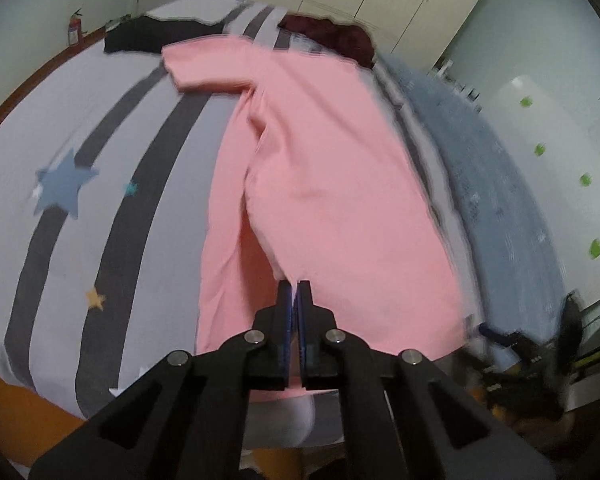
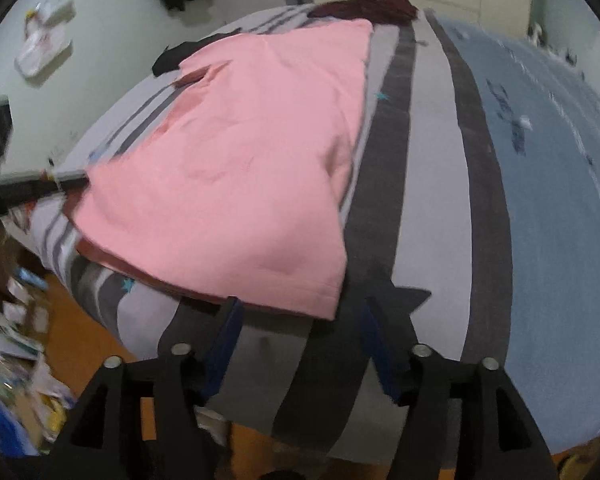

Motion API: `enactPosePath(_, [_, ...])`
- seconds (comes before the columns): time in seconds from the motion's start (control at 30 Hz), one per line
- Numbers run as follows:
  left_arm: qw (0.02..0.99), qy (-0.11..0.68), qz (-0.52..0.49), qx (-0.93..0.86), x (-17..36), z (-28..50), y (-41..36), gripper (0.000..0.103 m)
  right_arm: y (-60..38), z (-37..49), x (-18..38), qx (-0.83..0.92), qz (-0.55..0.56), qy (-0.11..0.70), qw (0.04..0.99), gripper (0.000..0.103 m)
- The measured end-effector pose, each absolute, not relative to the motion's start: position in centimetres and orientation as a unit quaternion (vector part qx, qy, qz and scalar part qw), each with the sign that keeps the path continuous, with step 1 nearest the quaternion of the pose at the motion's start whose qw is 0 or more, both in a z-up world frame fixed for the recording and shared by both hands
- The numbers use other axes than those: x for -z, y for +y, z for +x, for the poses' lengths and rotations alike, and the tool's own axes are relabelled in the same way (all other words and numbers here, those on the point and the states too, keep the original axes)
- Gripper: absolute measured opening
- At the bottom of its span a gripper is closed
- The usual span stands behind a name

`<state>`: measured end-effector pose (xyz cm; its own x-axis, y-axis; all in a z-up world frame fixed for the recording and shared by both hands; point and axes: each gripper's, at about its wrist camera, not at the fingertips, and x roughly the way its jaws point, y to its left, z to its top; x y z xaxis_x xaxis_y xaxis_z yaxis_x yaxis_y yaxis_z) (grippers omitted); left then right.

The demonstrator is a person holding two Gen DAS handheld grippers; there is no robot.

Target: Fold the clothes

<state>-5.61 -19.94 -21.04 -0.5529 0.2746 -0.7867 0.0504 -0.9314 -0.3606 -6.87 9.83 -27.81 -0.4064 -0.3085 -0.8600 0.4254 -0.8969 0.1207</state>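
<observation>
My left gripper is clenching the pink garment's near hem, its length running away toward the far end. My right gripper is hanging released just short of the near right corner.

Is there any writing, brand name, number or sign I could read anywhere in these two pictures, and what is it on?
No text can be read in either view.
Whiteboard: faint marks, too blurred and small to read.
Blue cover: dark printed marks, too smeared to tell as letters.
Fire extinguisher: label too small to read.
Pink garment: no print or label shows.
Striped bedsheet: stars only, no words.
</observation>
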Motion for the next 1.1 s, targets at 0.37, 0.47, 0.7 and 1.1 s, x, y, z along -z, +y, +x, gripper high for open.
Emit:
enactPosePath(0.37, [0.090,-0.186,-0.436,-0.876,17.7,-7.1,-20.1,0.001,6.2,-6.8,30.0,0.844,0.491,0.092,0.193,0.065])
enactPosePath(0.47, [0.084,-0.190,-0.441,-0.873,17.9,-6.6,-20.2,0.001,6.5,-7.3,30.4,0.851,0.489,0.079,0.171,0.065])
enactPosePath(0.7, [0.073,-0.195,-0.453,-0.867,19.0,-5.7,-21.1,0.001,9.8,-7.8,30.4,0.836,0.521,0.015,0.173,0.005])
enactPosePath(1.1, [0.051,-0.162,-0.542,-0.823,25.0,-4.5,-20.8,0.001,12.3,-6.6,28.0,0.830,0.535,-0.022,0.159,0.003])
